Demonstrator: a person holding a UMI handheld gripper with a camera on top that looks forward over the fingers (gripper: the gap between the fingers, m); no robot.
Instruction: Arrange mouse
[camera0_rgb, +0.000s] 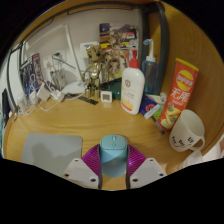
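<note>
A light blue mouse (113, 150) sits between my gripper's (113, 163) two fingers, and the magenta pads (92, 157) press against both of its sides. The gripper is shut on the mouse, whose front end points away over the wooden desk (95, 122). The mouse's rear is hidden between the fingers. Whether it rests on the desk or is lifted above it cannot be told. A grey mouse mat (50, 148) lies on the desk just left of the fingers.
A white mug (187, 130) stands to the right of the fingers. Beyond it are a red crisp can (178, 92), a white bottle (132, 88), a small white clock (106, 97) and a gold figure (92, 72). Cables and clutter fill the back left.
</note>
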